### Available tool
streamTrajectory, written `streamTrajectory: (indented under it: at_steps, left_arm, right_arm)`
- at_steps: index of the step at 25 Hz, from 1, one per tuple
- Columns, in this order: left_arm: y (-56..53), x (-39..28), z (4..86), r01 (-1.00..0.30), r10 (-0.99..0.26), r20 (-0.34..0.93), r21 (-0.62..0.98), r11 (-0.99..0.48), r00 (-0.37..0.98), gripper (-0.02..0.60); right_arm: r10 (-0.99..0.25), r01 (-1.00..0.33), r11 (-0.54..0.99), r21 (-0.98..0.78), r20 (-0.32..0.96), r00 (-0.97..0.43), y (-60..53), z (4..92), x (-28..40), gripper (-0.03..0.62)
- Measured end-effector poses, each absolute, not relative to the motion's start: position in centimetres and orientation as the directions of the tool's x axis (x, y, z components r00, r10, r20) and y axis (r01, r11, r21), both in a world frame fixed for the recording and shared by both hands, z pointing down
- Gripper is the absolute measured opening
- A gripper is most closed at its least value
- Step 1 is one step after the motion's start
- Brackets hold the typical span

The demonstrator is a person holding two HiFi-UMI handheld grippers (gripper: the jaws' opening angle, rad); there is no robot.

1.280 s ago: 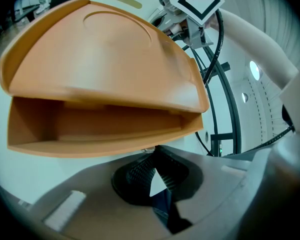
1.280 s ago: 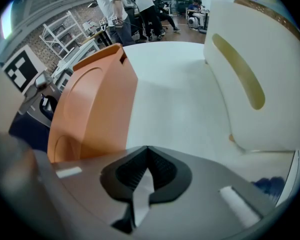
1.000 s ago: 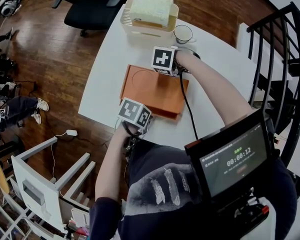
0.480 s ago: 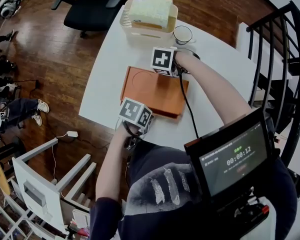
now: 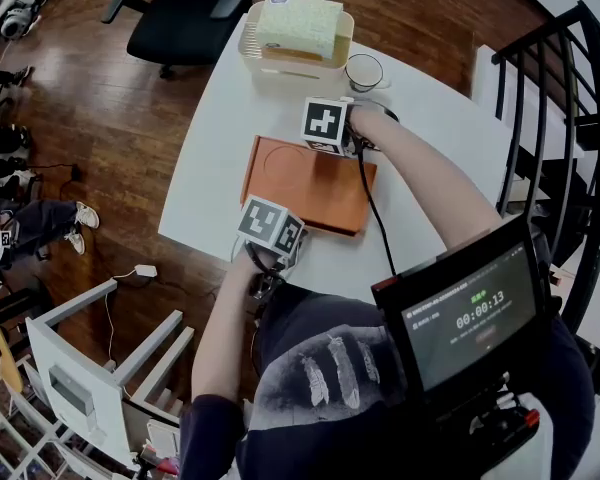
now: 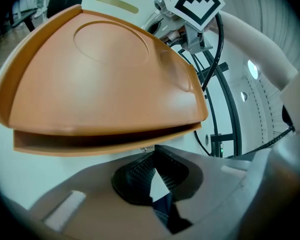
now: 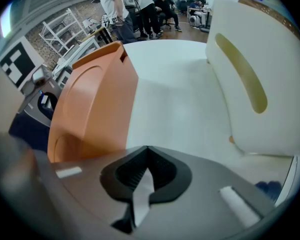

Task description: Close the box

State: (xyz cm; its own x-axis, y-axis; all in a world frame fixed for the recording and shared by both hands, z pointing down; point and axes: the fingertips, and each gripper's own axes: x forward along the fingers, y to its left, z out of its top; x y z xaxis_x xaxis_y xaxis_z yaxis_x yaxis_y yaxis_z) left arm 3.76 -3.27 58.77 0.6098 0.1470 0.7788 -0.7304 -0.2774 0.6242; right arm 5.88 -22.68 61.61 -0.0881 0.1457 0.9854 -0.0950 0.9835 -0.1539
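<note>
A flat orange box [image 5: 305, 183] lies on the white table [image 5: 215, 158]. Its lid is down, with a thin dark gap showing along the front edge in the left gripper view, where the box [image 6: 100, 79] fills the upper part. My left gripper [image 6: 152, 155] is shut, empty, its tips right under that front edge. My right gripper [image 7: 147, 151] is also shut and empty, at the box's far right corner. There the box [image 7: 95, 104] stands just left of the jaws. In the head view both sets of jaws hide under their marker cubes.
A white basket [image 5: 292, 43] holding a pale yellow block stands at the table's far edge, with a glass cup [image 5: 365, 70] to its right. A black office chair [image 5: 190, 8] is beyond the table. Black stair railing [image 5: 570, 118] runs along the right.
</note>
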Motion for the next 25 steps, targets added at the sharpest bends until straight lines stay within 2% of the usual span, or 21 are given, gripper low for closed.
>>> streamTrajectory:
  at_steps: [25]
  left_arm:
    - [-5.1, 3.5, 58.8, -0.753, 0.092, 0.801, 0.59, -0.292, 0.592, 0.014]
  right_arm:
    - [0.153, -0.103, 0.982, -0.161, 0.985, -0.08, -22.4, 61.5, 5.8, 0.005]
